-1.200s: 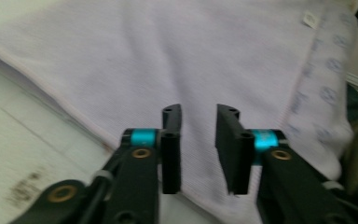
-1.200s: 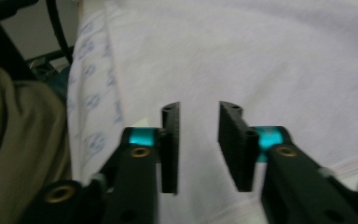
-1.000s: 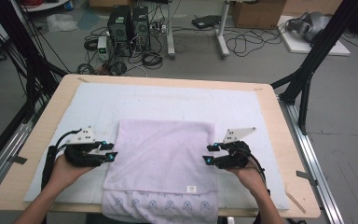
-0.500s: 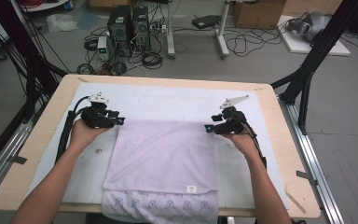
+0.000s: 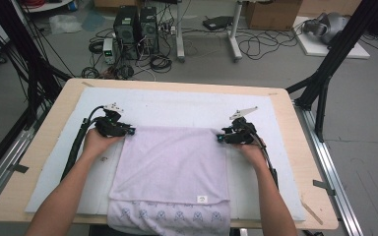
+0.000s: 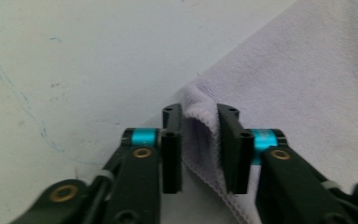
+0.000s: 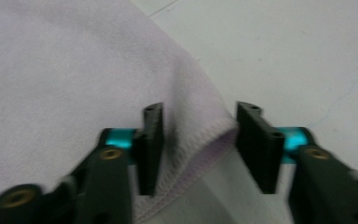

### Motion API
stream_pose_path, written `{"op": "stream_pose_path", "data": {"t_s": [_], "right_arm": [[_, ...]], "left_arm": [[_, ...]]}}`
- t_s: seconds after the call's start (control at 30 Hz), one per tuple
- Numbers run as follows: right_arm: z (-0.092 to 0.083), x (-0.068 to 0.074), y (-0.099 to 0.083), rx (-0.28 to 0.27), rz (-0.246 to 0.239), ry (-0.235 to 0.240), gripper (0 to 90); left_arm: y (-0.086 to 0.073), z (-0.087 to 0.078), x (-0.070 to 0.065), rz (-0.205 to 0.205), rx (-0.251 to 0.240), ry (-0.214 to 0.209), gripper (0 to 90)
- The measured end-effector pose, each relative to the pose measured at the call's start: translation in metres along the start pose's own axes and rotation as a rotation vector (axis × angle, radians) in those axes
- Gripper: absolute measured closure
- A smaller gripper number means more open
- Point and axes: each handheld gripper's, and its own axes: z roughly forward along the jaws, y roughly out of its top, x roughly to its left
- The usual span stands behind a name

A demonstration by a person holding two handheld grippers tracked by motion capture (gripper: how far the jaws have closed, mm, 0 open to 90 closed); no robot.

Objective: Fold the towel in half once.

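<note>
A: Towel first. Where is it?

B: The lilac towel (image 5: 172, 169) lies folded on the white mat (image 5: 177, 105), with its near patterned edge hanging over the table's front. Its far left corner sits between the jaws of the left gripper (image 5: 127, 131), its far right corner between the jaws of the right gripper (image 5: 220, 138).

A: Left gripper state?

B: In the left gripper view the left gripper (image 6: 199, 140) has its jaws narrow and just been closing, with the towel (image 6: 307, 84) corner bunched up between them. The fold fills most of the gap and meets the right-hand pad; at the other pad I can't tell whether there's contact. Not a firm pinch as far as I can see.

A: Right one?

B: In the right gripper view the right gripper (image 7: 199, 144) stands wider, jaws also just been closing. The towel (image 7: 60, 60) corner arches up between them, its hemmed edge reaching toward the right-hand jaw, cloth lying by the left-hand one. There's slack in the gap, so no squeeze there.

A: Hands?

B: The left hand (image 5: 97, 142) is wrapped round the left gripper from behind, the right hand (image 5: 248, 150) the same on its own, forearms coming in from the near edge. Both grippers lie low over the mat and point inward at each other across the towel's far edge.

A: Around that?

B: The mat covers the wooden table (image 5: 295, 132). Beyond the grippers, bare mat, then the floor with computer towers (image 5: 137, 24) and loose cables (image 5: 263, 46).
</note>
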Motion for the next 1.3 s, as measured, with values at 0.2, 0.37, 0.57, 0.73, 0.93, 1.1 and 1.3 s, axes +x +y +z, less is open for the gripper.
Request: {"op": "stream_pose_path", "data": {"t_s": [0.2, 0.37, 0.57, 0.73, 0.93, 1.1, 1.3], "right_arm": [[-0.003, 0.001, 0.016, 0.008, -0.049, 0.021, 83.4], [-0.021, -0.009, 0.047, -0.047, -0.064, -0.054, 84.3], [-0.051, -0.023, 0.101, -0.096, -0.07, -0.138, 84.2], [-0.054, -0.03, 0.116, -0.135, -0.058, -0.175, 65.3], [-0.027, -0.035, 0.083, -0.033, 0.023, -0.136, 45.5], [-0.019, -0.027, 0.062, 0.048, 0.04, -0.08, 38.6], [-0.031, -0.005, 0.045, -0.035, -0.001, -0.065, 40.6]], "left_arm": [[0.009, -0.01, 0.004, 0.009, -0.051, 0.091, 86.2], [0.045, -0.031, 0.011, 0.023, -0.11, 0.162, 86.4], [0.11, -0.063, 0.012, 0.09, -0.204, 0.255, 86.4], [0.121, -0.057, 0.02, 0.063, -0.196, 0.312, 68.0], [0.079, -0.04, 0.026, 0.033, -0.142, 0.241, 54.5], [0.041, -0.036, 0.024, -0.008, -0.114, 0.171, 51.0], [0.015, -0.04, 0.004, 0.027, -0.113, 0.114, 49.4]]}}
